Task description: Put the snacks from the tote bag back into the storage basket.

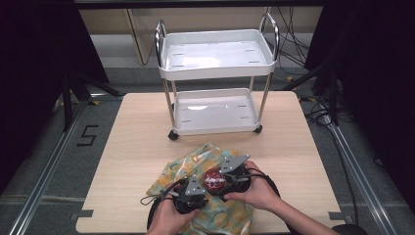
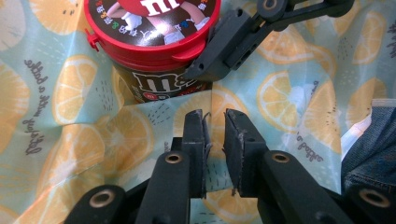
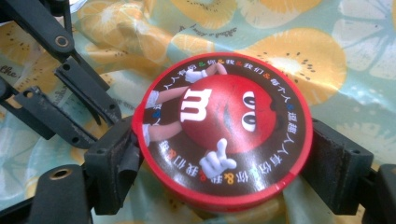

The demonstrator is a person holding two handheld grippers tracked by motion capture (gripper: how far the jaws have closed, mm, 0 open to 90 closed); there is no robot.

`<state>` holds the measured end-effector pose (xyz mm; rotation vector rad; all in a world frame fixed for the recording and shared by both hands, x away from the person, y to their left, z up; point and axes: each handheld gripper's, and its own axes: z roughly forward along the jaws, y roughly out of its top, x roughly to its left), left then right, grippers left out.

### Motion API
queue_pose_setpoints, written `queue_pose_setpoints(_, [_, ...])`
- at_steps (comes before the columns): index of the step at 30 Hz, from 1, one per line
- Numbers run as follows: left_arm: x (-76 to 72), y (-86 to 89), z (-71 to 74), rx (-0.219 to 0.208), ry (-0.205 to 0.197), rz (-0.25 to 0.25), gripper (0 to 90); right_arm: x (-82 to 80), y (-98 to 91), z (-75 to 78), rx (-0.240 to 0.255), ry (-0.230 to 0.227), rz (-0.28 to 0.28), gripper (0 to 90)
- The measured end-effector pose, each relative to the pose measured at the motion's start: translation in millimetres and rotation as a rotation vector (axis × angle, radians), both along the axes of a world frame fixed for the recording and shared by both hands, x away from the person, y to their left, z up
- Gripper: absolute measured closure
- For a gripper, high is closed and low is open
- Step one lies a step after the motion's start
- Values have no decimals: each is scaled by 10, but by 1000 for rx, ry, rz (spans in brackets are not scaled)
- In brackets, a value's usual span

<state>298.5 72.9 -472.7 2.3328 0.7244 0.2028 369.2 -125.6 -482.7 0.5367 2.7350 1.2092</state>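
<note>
Candy jar [image 3: 222,133] sits clamped between right gripper [image 3: 219,158] pads; left gripper [image 2: 215,140] pinches orange-print cloth [image 2: 299,107] just beside it.

Glossy red plastic lid [image 3: 223,133] on the tub, soft printed cloth [image 2: 289,98], matt pale wood table [image 1: 142,142], chromed cart [image 1: 215,78] posts.

Lab rig, black curtains [image 1: 34,44], floor cables [image 1: 293,44], taped marks [image 1: 88,135]
</note>
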Motion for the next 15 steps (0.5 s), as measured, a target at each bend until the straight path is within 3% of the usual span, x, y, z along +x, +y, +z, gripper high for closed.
queue_pose_setpoints(4, [7, 0, -1, 1, -18, -11, 776, 3, 22, -28, 16, -11, -1, 216])
queue_pose_setpoints(7, [-6, -5, -11, -6, -3, 4, 776, 0, 32, -39, 26, -18, -8, 219])
queue_pose_setpoints(9, [9, 11, 2, 18, -21, -21, 776, -5, 34, -40, 26, -26, -5, 222])
queue_pose_setpoints(15, [-6, 9, -7, 7, -7, 2, 773, -16, 25, -28, 41, -64, -3, 243])
